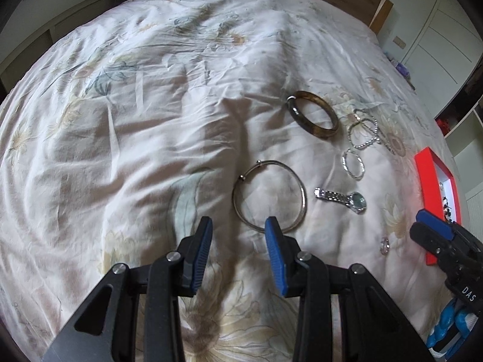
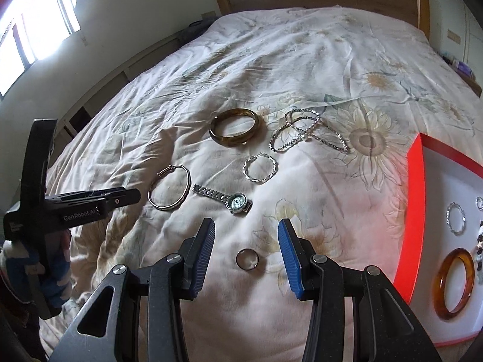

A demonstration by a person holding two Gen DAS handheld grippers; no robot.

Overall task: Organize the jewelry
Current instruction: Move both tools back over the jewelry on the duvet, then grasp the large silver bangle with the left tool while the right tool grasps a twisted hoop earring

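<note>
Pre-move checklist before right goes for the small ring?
1. right gripper open, empty: ok.
2. small ring between its fingers, flat on bedspread: ok.
3. Watch apart from the ring: ok.
4. left gripper open, empty, over thin silver bangle: ok.
5. red box open, bare lining for the ring: ok.
6. Height of the pads above the ring: cannot tell.

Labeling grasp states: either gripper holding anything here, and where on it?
Nothing held. Left gripper open above the silver bangle; right gripper open around the small ring, no contact.
</note>
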